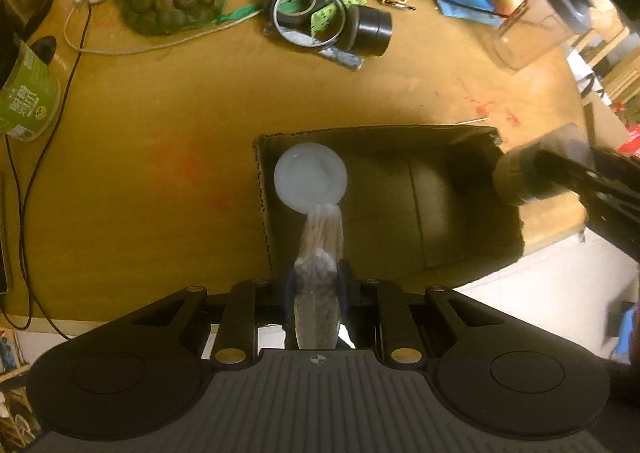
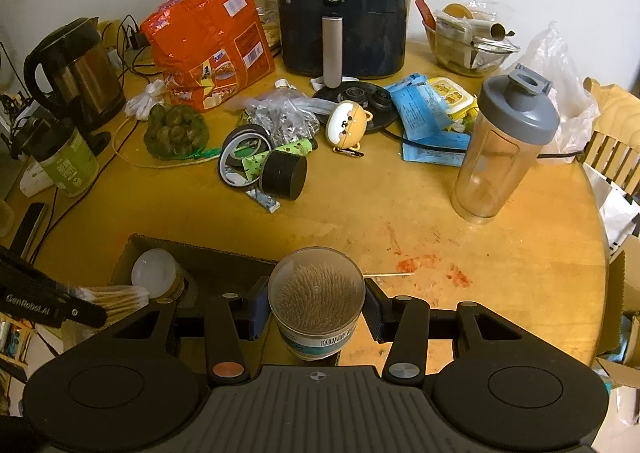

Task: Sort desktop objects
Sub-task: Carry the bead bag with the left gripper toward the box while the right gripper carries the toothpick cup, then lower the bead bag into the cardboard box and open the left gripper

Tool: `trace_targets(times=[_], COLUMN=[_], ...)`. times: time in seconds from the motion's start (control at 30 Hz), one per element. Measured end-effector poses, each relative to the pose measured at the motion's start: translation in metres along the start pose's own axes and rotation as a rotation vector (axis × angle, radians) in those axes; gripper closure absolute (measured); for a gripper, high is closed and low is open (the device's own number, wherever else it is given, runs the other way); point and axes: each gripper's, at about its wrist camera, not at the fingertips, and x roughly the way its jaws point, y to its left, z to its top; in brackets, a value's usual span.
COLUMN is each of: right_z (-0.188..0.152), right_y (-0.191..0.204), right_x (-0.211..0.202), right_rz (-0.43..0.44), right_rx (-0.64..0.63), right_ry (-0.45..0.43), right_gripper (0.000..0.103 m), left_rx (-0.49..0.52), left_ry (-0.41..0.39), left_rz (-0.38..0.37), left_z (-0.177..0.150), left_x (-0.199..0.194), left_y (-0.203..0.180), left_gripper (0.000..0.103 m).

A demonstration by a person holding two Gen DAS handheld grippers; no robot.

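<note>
My left gripper [image 1: 316,277] is shut on a clear packet of cotton swabs [image 1: 322,229], held over the left end of an open cardboard box [image 1: 360,130]. A jar with a white lid [image 1: 310,177] stands inside the box, just beyond the packet's tip. My right gripper [image 2: 316,305] is shut on a clear round tub of toothpicks [image 2: 316,289], at the box's right end [image 2: 200,251]. The right wrist view shows the left gripper [image 2: 44,303], the swab packet [image 2: 120,298] and the white-lidded jar [image 2: 154,273] at the lower left. The tub [image 1: 524,177] appears blurred in the left wrist view.
Across the round wooden table [image 2: 400,205] lie tape rolls [image 2: 260,165], a net bag of green fruit [image 2: 176,131], a shaker bottle [image 2: 504,149], a toy keychain [image 2: 348,125], blue packets [image 2: 424,109], an air fryer [image 2: 340,5], a kettle [image 2: 76,69] and a green can [image 2: 70,165]. One loose toothpick [image 2: 390,275] lies by the box.
</note>
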Motion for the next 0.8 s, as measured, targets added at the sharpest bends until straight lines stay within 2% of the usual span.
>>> trace_targets(times=[0.17, 0.33, 0.67, 0.8], right_z=[-0.002, -0.004, -0.005, -0.005], right_y=[-0.003, -0.004, -0.007, -0.007], right_x=[-0.002, -0.003, -0.006, -0.006], right_rz=[-0.007, -0.005, -0.008, -0.006], right_rx=[0.007, 0.013, 0.022, 0.021], right_ry=[-0.002, -0.006, -0.016, -0.017], right_gripper=[0.053, 0.053, 0.053, 0.053], left_rx=[-0.023, -0.043, -0.087, -0.082], left_ry=[0.036, 0.038, -0.077, -0.086], left_rz=[0.002, -0.015, -0.046, -0.036], left_z=[0.004, 0.008, 0.017, 0.021], left_x=[0.0, 0.002, -0.005, -0.005], left_y=[0.0, 0.002, 0.008, 0.008], left_gripper=[0.081, 0.081, 0.081, 0.083])
